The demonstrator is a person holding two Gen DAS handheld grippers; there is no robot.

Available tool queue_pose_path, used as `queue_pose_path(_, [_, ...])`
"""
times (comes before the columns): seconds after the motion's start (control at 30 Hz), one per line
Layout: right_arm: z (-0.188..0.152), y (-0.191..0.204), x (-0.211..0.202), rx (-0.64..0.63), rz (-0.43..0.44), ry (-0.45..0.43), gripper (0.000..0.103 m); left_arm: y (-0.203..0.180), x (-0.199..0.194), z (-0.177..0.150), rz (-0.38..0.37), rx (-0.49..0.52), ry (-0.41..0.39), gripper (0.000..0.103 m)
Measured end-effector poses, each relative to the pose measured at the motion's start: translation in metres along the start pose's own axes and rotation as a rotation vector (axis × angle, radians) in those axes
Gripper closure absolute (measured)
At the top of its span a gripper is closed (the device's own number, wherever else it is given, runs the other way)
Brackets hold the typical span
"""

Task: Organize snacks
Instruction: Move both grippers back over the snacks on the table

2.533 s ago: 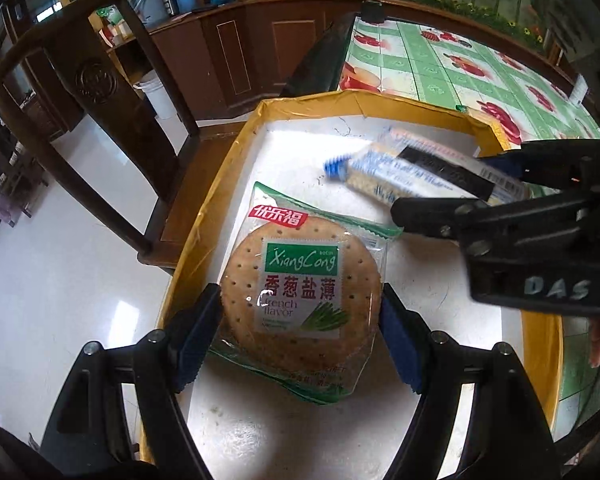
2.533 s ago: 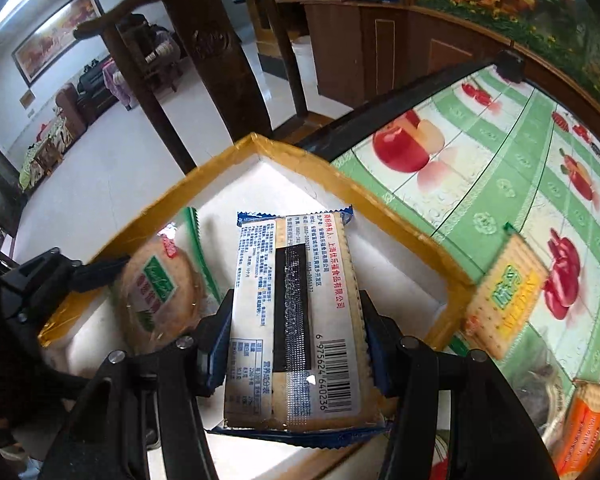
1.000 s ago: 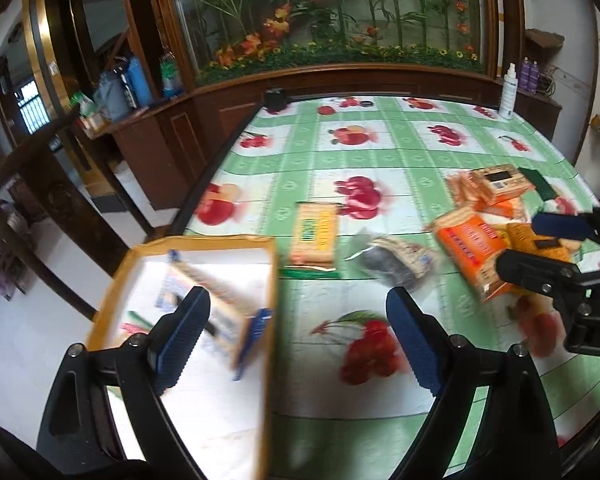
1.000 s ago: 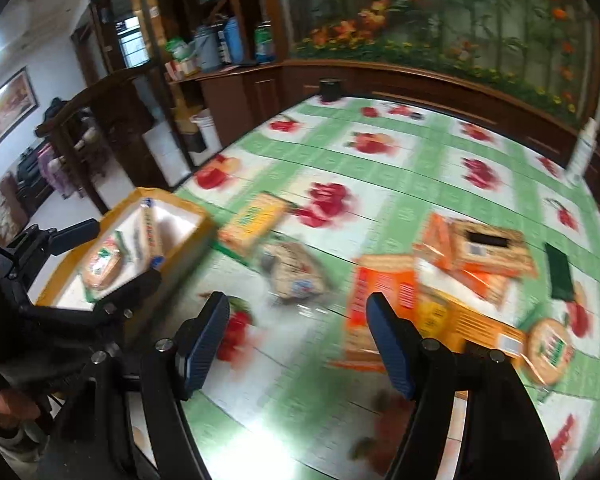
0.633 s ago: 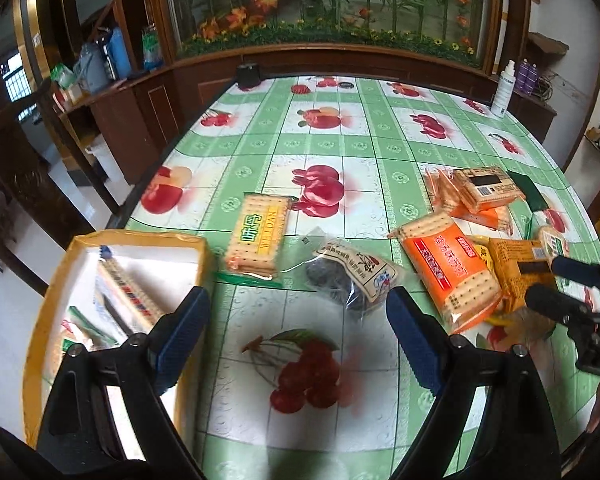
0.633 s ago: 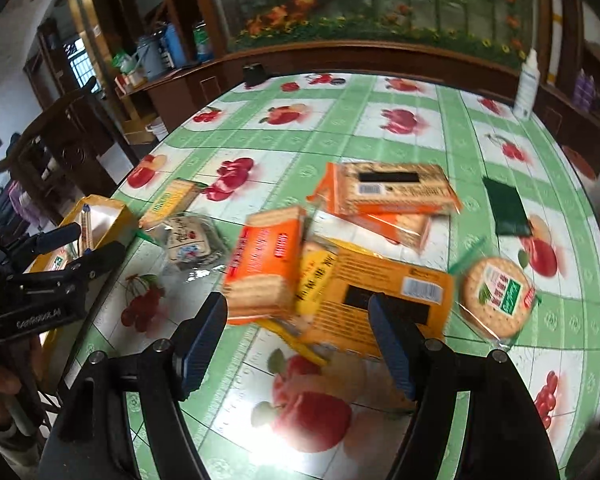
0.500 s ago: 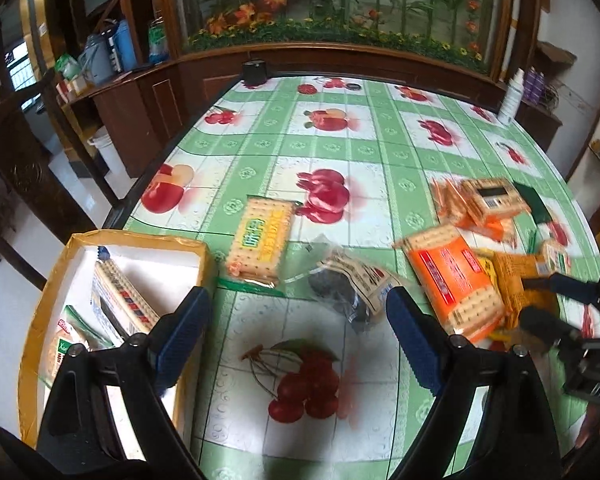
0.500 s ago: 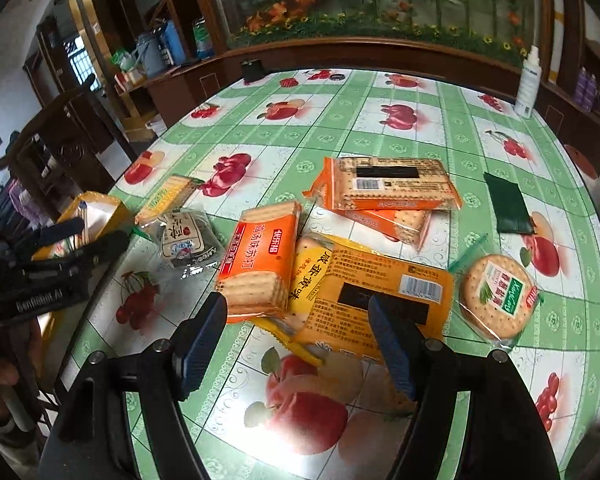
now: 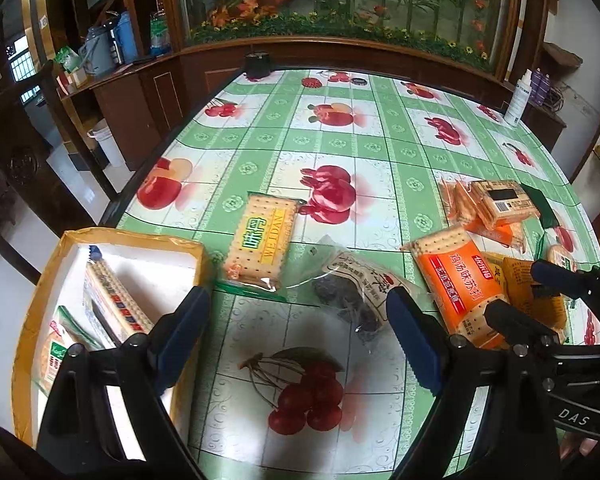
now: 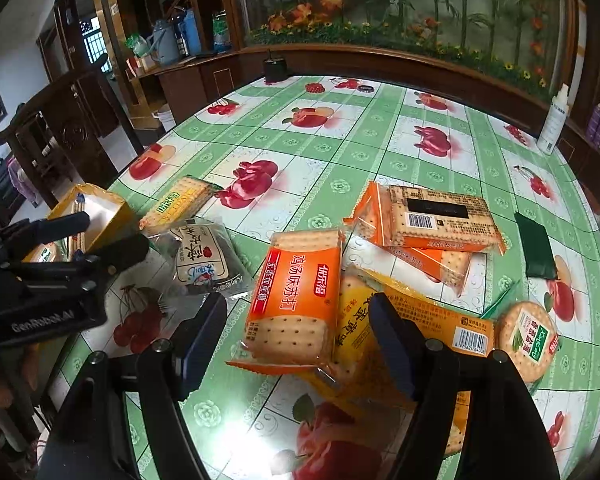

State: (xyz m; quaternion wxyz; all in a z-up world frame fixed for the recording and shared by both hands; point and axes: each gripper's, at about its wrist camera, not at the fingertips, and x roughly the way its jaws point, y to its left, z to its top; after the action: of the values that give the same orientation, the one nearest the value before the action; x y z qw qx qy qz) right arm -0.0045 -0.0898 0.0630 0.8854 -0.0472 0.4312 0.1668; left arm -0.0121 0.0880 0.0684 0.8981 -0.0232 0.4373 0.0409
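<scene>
My left gripper (image 9: 296,320) hangs open over bare tablecloth, with a dark plum packet (image 9: 352,292) just ahead of its fingertips. Left of it stands a yellow-rimmed box (image 9: 32,300) holding a long cracker pack (image 9: 112,304) and a round cracker pack (image 9: 56,356). My right gripper (image 10: 298,332) is open low over an orange cracker pack (image 10: 296,296), one pad on each side of its near end with gaps showing. That pack rests on a yellow pack (image 10: 420,328). A yellow-green cracker pack (image 10: 176,204) lies near the box (image 10: 100,208).
Two stacked orange packs (image 10: 432,212), a dark green sachet (image 10: 536,248) and a round cracker pack (image 10: 528,336) lie to the right. A spray bottle (image 10: 554,120) stands at the far right edge. A wooden chair (image 10: 60,132) is past the table's left edge.
Both grippers were shut on packs over the box, and those packs now lie in it. Both have swung right over the table, and the right one has sunk toward the orange pack.
</scene>
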Motion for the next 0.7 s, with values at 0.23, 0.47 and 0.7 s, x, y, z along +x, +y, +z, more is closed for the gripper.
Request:
queue_pose_path(0.23, [0.001, -0.005, -0.007, -0.017, -0.073, -0.020, 0.030, -0.013, 0.001, 0.000, -0.022, 0.009, 0.003, 0.013])
queue_pose_path(0.47, [-0.004, -0.017, -0.013, -0.014, -0.102, -0.030, 0.025, -0.030, 0.001, 0.001, -0.057, 0.011, 0.013, 0.013])
queue_pose_path(0.7, [-0.010, -0.034, -0.022, 0.008, -0.127, -0.035, 0.024, -0.059, 0.004, -0.005, -0.098, 0.040, 0.032, 0.013])
